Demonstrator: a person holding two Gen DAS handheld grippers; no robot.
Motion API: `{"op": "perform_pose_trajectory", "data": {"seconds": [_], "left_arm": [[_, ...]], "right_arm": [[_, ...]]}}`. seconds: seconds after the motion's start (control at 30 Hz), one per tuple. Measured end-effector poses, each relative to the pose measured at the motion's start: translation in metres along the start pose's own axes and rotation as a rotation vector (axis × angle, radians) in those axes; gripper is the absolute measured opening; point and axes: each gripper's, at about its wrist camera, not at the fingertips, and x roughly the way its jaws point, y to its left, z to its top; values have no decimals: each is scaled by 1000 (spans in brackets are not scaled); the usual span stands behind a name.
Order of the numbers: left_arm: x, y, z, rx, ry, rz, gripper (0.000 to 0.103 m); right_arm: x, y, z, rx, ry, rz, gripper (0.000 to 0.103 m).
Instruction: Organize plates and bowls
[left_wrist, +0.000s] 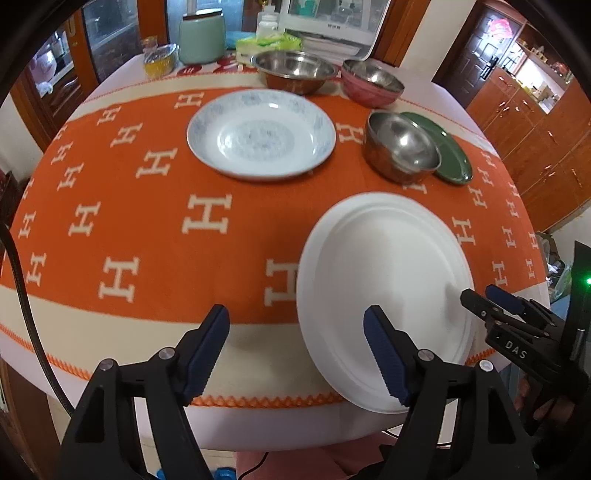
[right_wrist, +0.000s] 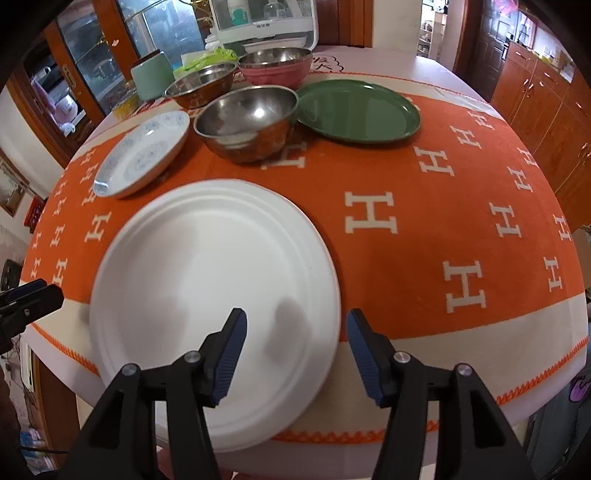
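A plain white plate (left_wrist: 384, 291) (right_wrist: 210, 295) lies at the table's near edge, overhanging it slightly. My left gripper (left_wrist: 295, 350) is open, its right finger over the plate's near left rim. My right gripper (right_wrist: 295, 354) (left_wrist: 491, 299) is open above the plate's near right rim. A blue-patterned white plate (left_wrist: 260, 134) (right_wrist: 142, 157) lies further back. A steel bowl (left_wrist: 400, 147) (right_wrist: 245, 122) sits beside a green plate (left_wrist: 448, 155) (right_wrist: 358, 110). A wide steel bowl (left_wrist: 295, 72) (right_wrist: 201, 88) and a pink bowl (left_wrist: 371, 81) (right_wrist: 275, 64) stand at the back.
The round table carries an orange cloth with white H marks (left_wrist: 147, 221) (right_wrist: 443, 221). A mint green jar (left_wrist: 202, 37), a yellow foil cup (left_wrist: 159, 62), a green tissue pack (left_wrist: 267, 44) and a white appliance (left_wrist: 332, 22) stand along the far edge. Wooden cabinets (left_wrist: 535, 129) line the right.
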Motion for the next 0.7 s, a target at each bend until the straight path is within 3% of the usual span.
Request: {"op": "perform_pose_trajectory", "data": {"seconds": [0.3,0.7], "left_arm": [[-27,24,27,49,-33,3,82],[-49,65,78,114,-37,20,83]], "right_arm": [[-9,31,13,53,-36,35,65],[-15,74,40,119,-92,80,65]]}}
